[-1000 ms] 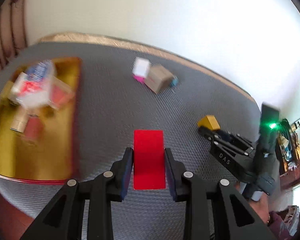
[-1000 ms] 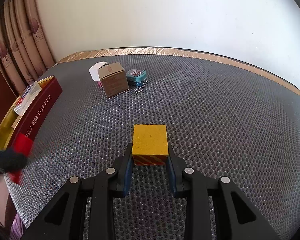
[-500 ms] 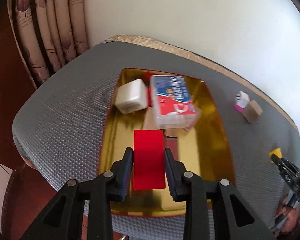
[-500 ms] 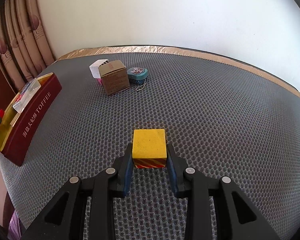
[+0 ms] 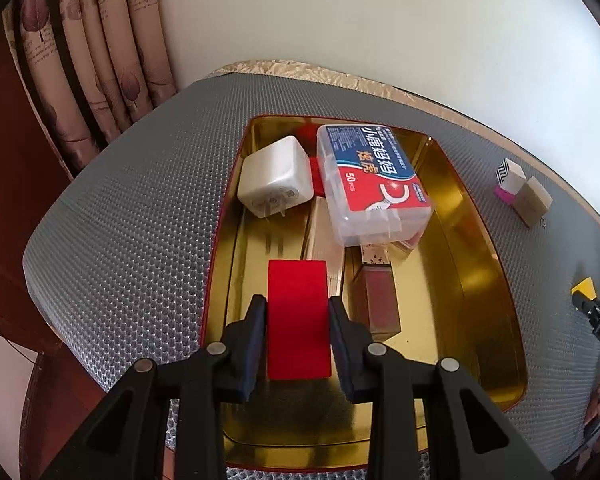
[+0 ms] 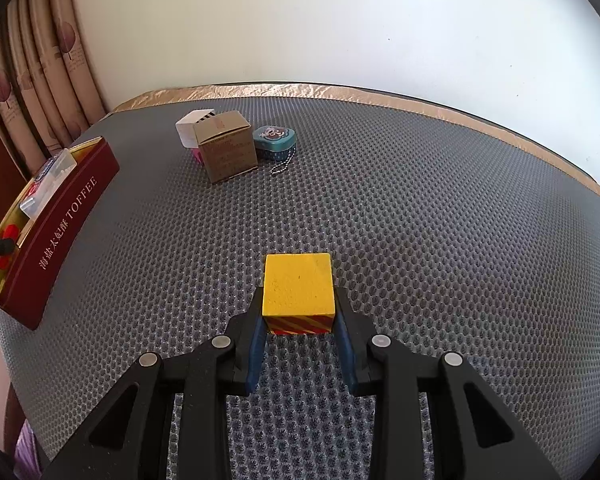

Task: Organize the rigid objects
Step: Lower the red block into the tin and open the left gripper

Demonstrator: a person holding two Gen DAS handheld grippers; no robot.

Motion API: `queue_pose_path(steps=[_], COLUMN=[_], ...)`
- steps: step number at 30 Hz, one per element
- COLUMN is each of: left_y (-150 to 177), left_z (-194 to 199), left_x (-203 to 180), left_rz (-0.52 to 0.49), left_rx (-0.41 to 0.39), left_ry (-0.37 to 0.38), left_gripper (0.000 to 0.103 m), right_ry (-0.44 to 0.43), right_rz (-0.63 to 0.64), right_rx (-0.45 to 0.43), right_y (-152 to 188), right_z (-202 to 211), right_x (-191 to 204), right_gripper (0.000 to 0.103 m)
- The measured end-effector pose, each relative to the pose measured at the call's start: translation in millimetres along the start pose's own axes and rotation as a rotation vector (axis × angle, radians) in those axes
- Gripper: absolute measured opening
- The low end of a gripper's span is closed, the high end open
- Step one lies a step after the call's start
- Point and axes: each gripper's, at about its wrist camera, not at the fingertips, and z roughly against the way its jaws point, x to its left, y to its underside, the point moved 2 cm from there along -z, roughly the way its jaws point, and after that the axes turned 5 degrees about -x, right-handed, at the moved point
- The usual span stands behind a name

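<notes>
My left gripper [image 5: 298, 312] is shut on a flat red block [image 5: 298, 316] and holds it over the near part of the gold-lined toffee tin [image 5: 476, 264]. The tin holds a white charger [image 5: 274, 178], a clear floss-pick box [image 5: 370, 178] and a reddish tube [image 5: 378, 296]. My right gripper [image 6: 300, 312] is shut on a yellow cube [image 6: 299, 284] with red-striped sides, low over the grey mat [image 6: 420, 220]. The tin [image 6: 66, 216] lies far left in the right wrist view.
A brown cardboard box [image 6: 226, 150], a white and pink box [image 6: 192, 130] and a teal keychain tin [image 6: 275, 142] sit together at the mat's far side. Curtains [image 5: 100, 60] hang at the back left. The table edge drops off left of the tin.
My left gripper has swung left with the red block, from over the open mat to over the tin, then closer in. My right gripper has stayed nearly still with the yellow cube.
</notes>
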Motion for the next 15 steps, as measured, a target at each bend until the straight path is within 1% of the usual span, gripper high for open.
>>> queue_pose_path(steps=[8,12,15], left_y=[2.3,3.2,3.0], left_z=[1.5,10.5,27.5], left_x=[-1.5,2.7,6.0], left_rz=[-0.016,0.033,0.076], left_rx=[-0.014,-0.002,-0.034], left_ry=[-0.005,0.021,0.053], left_gripper=[0.031,0.032,0.032], right_ry=[0.001,0.001,0.001], right_rz=[-0.001,-0.001,-0.001], right_rx=[0.000,0.001,0.001], right_y=[0.8,0.9,1.1], right_z=[0.5,0.5,0.3], right_x=[1.3,1.4,1.6], right_gripper=[0.030,0.030,0.030])
